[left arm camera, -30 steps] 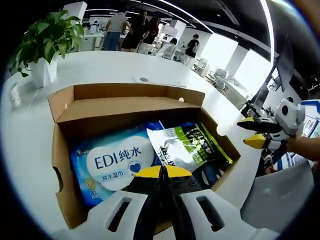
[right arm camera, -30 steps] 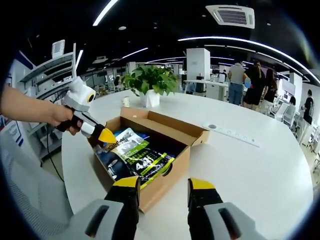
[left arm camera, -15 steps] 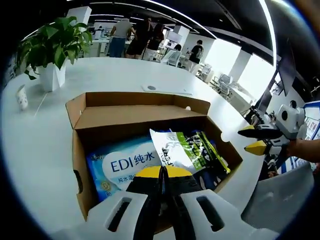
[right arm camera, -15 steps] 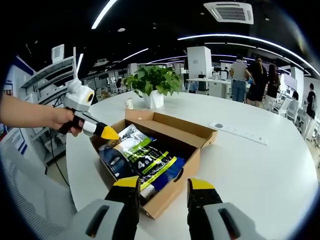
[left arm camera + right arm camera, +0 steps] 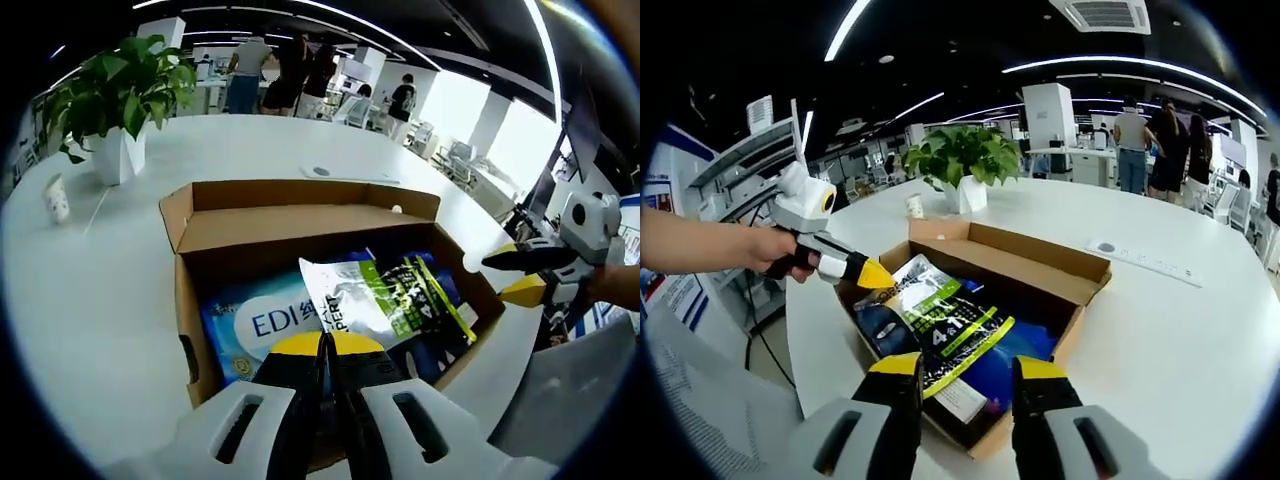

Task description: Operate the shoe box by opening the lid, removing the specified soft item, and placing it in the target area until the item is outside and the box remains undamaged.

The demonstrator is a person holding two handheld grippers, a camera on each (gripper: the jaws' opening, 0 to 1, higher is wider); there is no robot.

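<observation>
An open cardboard shoe box (image 5: 200,225) (image 5: 1080,285) sits on a white table, its lid folded back. Inside lie a blue pack of wet wipes (image 5: 265,320) and a white, green and black soft pouch (image 5: 385,300) (image 5: 940,320). My left gripper (image 5: 322,347) (image 5: 877,273) is shut on the pouch's near corner, and that end is raised over the box's edge. My right gripper (image 5: 967,368) (image 5: 512,275) stands open just outside the box's other long side, nothing between its jaws.
A potted plant (image 5: 120,100) (image 5: 965,160) and a small cup (image 5: 57,197) (image 5: 915,205) stand beyond the box. A flat power strip (image 5: 1145,262) lies on the white table (image 5: 80,290). People stand far back. The table's edge runs close behind both grippers.
The pouch has slid across the wipes pack, staying with my shut left gripper while the box shifted in view. My right gripper, still open, has moved closer to the box's side.
</observation>
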